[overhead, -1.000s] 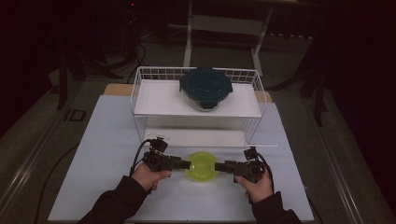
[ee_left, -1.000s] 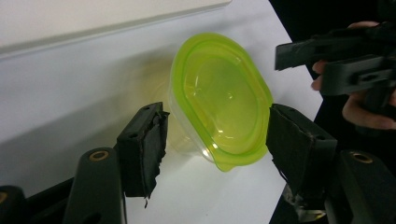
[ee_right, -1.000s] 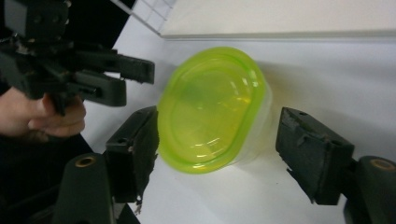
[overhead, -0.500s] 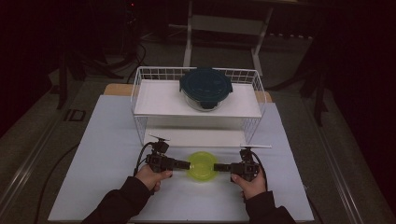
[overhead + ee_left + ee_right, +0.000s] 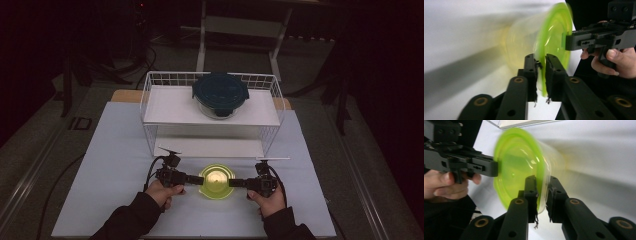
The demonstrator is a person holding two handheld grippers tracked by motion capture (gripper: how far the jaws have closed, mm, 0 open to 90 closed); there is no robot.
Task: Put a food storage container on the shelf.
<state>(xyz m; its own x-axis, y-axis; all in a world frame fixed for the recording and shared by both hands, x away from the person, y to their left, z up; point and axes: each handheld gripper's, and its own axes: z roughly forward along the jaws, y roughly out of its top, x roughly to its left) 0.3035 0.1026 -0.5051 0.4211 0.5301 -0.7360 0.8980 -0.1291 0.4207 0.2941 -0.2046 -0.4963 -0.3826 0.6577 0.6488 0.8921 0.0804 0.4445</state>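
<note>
Your left gripper point(image 5: 200, 179) is clamped on the left rim of the green-lidded tub point(image 5: 217, 181), and your right gripper point(image 5: 235, 183) pinches the opposite rim. The tub is near the front edge of the desk point(image 5: 115, 150), midway along it. Behind it stands a white wire rack point(image 5: 165, 107) with a dark-lidded bowl point(image 5: 220, 93) on top.
</note>
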